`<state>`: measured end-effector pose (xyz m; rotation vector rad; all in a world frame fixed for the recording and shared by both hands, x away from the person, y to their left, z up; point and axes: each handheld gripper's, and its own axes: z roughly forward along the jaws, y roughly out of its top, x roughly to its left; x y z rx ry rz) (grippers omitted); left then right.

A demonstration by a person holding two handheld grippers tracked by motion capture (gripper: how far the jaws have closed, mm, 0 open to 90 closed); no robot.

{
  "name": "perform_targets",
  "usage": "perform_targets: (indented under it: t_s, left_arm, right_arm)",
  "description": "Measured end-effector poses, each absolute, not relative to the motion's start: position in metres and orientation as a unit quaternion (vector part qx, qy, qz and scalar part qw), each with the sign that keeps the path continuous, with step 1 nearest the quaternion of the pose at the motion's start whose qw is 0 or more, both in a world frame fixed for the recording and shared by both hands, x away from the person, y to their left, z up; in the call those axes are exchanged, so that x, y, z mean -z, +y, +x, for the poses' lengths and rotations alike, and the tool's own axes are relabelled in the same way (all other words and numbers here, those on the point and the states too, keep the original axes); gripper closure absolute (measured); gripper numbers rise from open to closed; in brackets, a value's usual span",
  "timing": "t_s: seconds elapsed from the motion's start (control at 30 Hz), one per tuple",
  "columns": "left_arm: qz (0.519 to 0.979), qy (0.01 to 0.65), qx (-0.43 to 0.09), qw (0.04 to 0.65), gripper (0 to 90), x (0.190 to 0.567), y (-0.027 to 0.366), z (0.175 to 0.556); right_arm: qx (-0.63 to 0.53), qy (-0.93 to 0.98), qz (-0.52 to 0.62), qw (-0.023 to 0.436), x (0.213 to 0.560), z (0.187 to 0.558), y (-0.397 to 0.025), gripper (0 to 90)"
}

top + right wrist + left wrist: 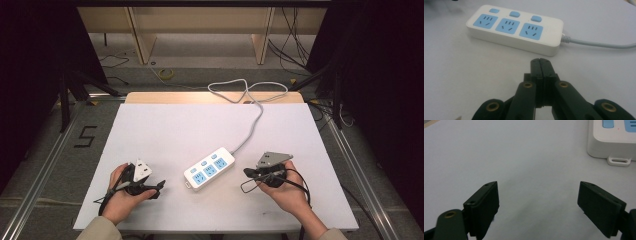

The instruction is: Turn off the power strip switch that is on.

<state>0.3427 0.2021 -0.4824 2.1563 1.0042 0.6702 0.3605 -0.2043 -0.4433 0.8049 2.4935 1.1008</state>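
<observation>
White power strip (pixel 209 168) lying flat on the desk (pixel 165 130) between the grippers, untouched: the approach step, with the right gripper (pixel 540 62) pressed closed just short of it, the left gripper (pixel 537 202) spread wide beside its end tab; next, press a switch.

Two hand-held grippers, black throughout. Left gripper (pixel 161 186) topped with a white three-cornered plate; right gripper (pixel 247 172) topped with a grey one. Thin black cables looping from both. Flat rectangular jaw pads with small screw holes near the tips, seen in the left gripper view (pixel 537 207). Brass-coloured rivets at the linkage arm joints in the right gripper view (pixel 541 61). Sleeves light beige, possibly khaki, barely visible at the high view's bottom edge
</observation>
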Motion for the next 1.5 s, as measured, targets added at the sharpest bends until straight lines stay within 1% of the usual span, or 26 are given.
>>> perform_targets:
  t_s: [1.5]
  left_arm:
    - [0.824, 0.382, -0.258, 0.33, 17.4, 0.482, 0.201, 0.342]
  right_arm:
    - [-0.38, 0.877, 0.26, 0.137, 0.441, 0.372, -0.174, 90.0]
